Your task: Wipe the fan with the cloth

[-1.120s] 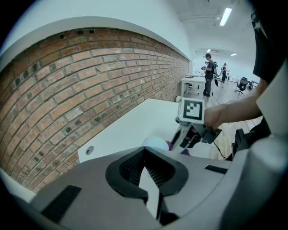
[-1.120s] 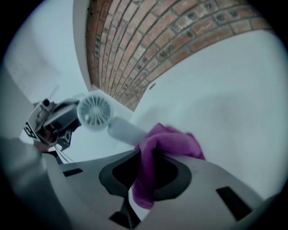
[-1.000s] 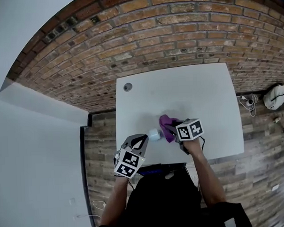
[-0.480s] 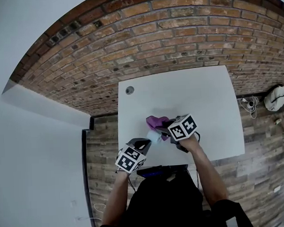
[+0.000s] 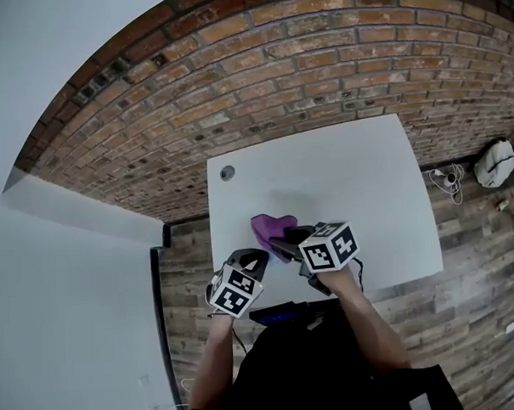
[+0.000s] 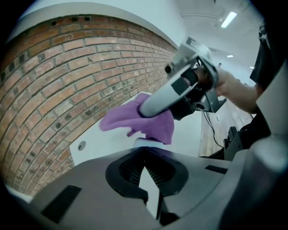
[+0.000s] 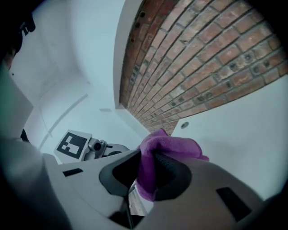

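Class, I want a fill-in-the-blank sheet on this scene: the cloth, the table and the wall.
1. The right gripper, jaws shut, clamps a cloth whose colour is ____.
2. The table has a top whose colour is ____.
3. The wall behind the table is built of ____.
Missing words: purple; white; brick.

Fuzzy cloth (image 7: 168, 146), perhaps plastic fan (image 6: 147, 142), matt white table (image 5: 349, 170), rough brick wall (image 5: 259, 64)

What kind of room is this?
Probably an office or studio room: a plain white table stands by a bare brick wall on a wood-plank floor, with strip lights on the ceiling.
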`<state>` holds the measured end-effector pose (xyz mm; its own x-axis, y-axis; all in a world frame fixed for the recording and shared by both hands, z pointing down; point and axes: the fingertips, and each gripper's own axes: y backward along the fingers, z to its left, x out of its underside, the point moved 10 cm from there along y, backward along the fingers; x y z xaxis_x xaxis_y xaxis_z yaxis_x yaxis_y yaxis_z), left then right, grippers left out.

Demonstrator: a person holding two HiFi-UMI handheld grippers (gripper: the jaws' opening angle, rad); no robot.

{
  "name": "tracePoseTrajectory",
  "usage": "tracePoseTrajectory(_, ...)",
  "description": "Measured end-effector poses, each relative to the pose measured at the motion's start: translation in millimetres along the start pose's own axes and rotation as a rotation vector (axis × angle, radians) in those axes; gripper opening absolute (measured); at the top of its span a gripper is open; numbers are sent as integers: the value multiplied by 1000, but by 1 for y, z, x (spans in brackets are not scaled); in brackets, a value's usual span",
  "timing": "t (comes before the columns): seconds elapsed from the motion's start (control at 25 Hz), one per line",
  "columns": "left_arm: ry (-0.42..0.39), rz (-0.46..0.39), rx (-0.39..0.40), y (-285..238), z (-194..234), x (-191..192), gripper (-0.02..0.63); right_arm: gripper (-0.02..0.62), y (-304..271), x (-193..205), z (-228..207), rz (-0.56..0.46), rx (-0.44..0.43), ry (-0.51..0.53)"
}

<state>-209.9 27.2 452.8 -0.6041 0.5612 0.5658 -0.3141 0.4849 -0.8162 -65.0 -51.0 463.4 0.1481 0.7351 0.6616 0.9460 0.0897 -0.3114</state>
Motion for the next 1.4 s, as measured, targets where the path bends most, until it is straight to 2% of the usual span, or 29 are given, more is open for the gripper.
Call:
tracePoseTrajectory(0.08,-30,33,-8,-4,-3,0,5,64,-22,-2,10,95,-6,62)
tracePoseTrajectory(0.16,-40,38,-9,-5,-4,-1,5,64,-33,7,6,136,26,80)
tracePoseTrajectory(0.36,-48,63,-9,-6,-2,-3,5,66,-19,22,-31,32,51,-66)
tracePoseTrajectory(0.52,-52,47,-13,-5,-2,-1,5,64,-15,51,-71,79,102,-170)
tracePoseTrajectory(0.6,-52,53,-14,-4,-2,-1,5,64,-5,48,-72,25,103,-202)
tracePoseTrajectory(0.72,-54,48,-14,-4,-1,-1,5,64,1,23,-50,-87,-29,-218)
tracePoseTrajectory(0.8,-49,43,-14,-5,-1,0,5,64,-11,15,-36,-76,-108,-197)
tracePoseTrajectory(0.84,-46,41,-15,-5,-1,0,5,64,-18,17,-35,-62,-117,-193)
tracePoseTrajectory(0.92,-42,43,-16,-5,-1,1,5,64,-26,28,-44,-91,-115,-247)
tracePoseTrajectory(1.04,-38,44,-14,-5,-2,-1,5,64,-25,51,-70,-168,-101,-394)
tracePoseTrajectory(1.16,-37,46,-14,-4,-1,0,5,64,-29,77,-83,-178,-107,-486)
tracePoseTrajectory(1.28,-27,52,-4,-3,-2,-1,5,64,-31,94,-87,-134,-92,-486)
tracePoseTrajectory(1.4,-22,55,-2,-3,-3,-3,5,64,-24,96,-99,-107,-8,-444)
